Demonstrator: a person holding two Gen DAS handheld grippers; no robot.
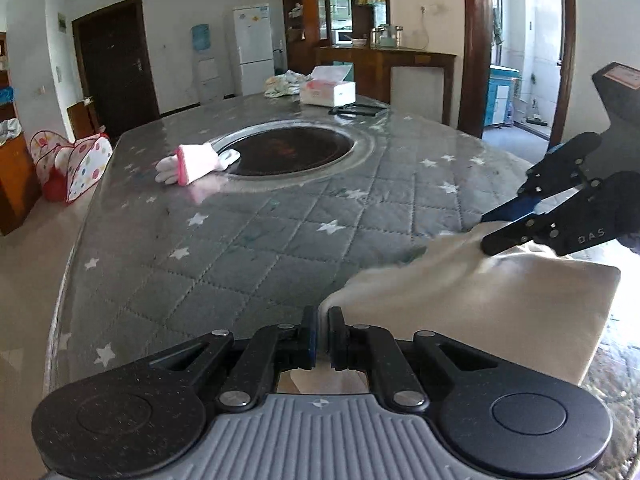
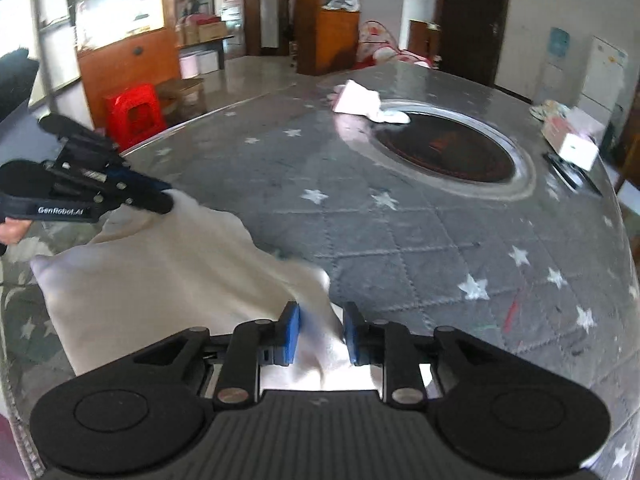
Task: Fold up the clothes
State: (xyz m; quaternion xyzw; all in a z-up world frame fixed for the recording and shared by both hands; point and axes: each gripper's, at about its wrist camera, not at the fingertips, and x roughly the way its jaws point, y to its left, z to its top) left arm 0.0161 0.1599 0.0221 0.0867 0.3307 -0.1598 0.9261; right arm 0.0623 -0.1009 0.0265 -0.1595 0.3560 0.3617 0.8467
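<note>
Grey quilted star-print cloth under a clear sheet covered the big counter, and the room behind it was a lived-in dining space with a white fridge and dark wood cabinets.

From my seat, the left gripper had its fingers pressed nearly together on a corner of the cream-white soft fabric garment, so I read it as clamped on that corner. The right gripper was different: its blue-padded fingers stood apart with a fold of the garment running between them, not yet pinched as far as I could see. In the left wrist view that gripper showed its tips at the far edge of the cloth.

Outward from there, the garment lay partly raised off the near edge of the counter, stretched between the two tools. Well beyond it, a small pink-and-white knitted piece rested beside the round dark recessed hob in the middle of the counter, with a white tissue box further back.

I judged this as the start of a fold, with one corner secured and the other being taken. Next I would need to close the right fingers firmly on the fabric, then carry both corners together across the garment and lay them down evenly.
</note>
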